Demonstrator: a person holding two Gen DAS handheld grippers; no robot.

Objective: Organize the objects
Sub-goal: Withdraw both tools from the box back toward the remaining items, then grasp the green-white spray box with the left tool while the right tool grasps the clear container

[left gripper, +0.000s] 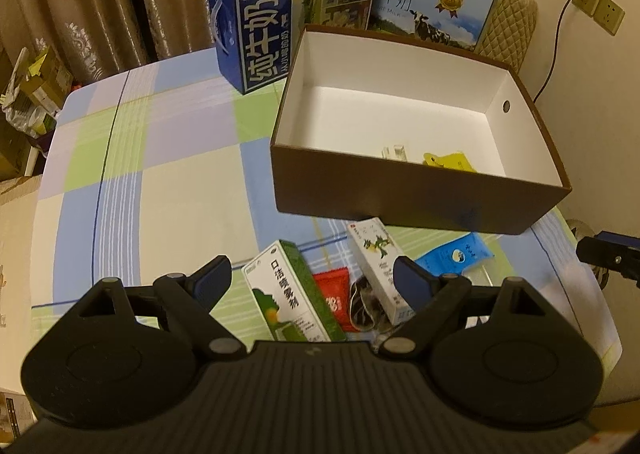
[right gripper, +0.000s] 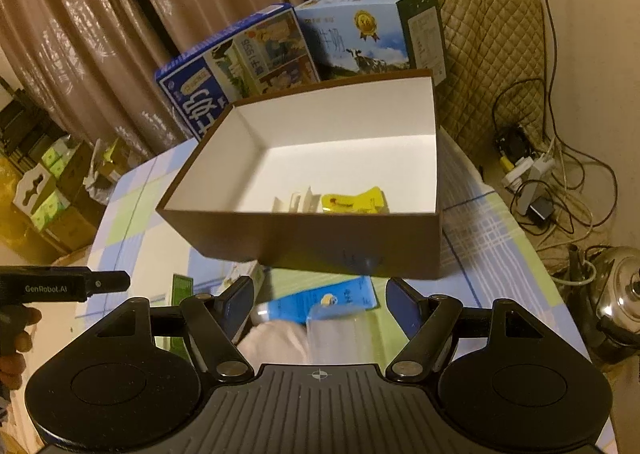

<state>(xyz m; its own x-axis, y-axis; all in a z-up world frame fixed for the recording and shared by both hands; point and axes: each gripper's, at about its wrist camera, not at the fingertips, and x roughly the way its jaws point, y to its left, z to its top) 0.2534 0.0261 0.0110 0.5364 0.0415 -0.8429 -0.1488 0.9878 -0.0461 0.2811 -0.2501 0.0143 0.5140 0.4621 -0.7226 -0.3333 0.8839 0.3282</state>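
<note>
A brown box [left gripper: 416, 205] with a white inside stands on the checked tablecloth; a yellow packet [left gripper: 448, 161] and a small clear item [left gripper: 394, 153] lie in it. In front of it sit a green-and-white carton [left gripper: 288, 294], a red sachet [left gripper: 334, 300], a dark packet [left gripper: 366, 304], a white carton with a green figure [left gripper: 380, 266] and a blue pouch [left gripper: 456, 258]. My left gripper [left gripper: 312, 282] hangs open above these. My right gripper [right gripper: 320, 302] is open over the blue pouch [right gripper: 332, 302] and a clear plastic piece [right gripper: 340, 334], near the brown box [right gripper: 320, 242].
Two milk cartons [left gripper: 280, 9] [left gripper: 436, 1] stand behind the box, by a quilted chair back [right gripper: 492, 37]. Curtains hang at the back. Cables and a power strip [right gripper: 532, 169] lie on the floor at right, with a metal kettle [right gripper: 620, 294]. A hand [right gripper: 16, 338] holds the other gripper.
</note>
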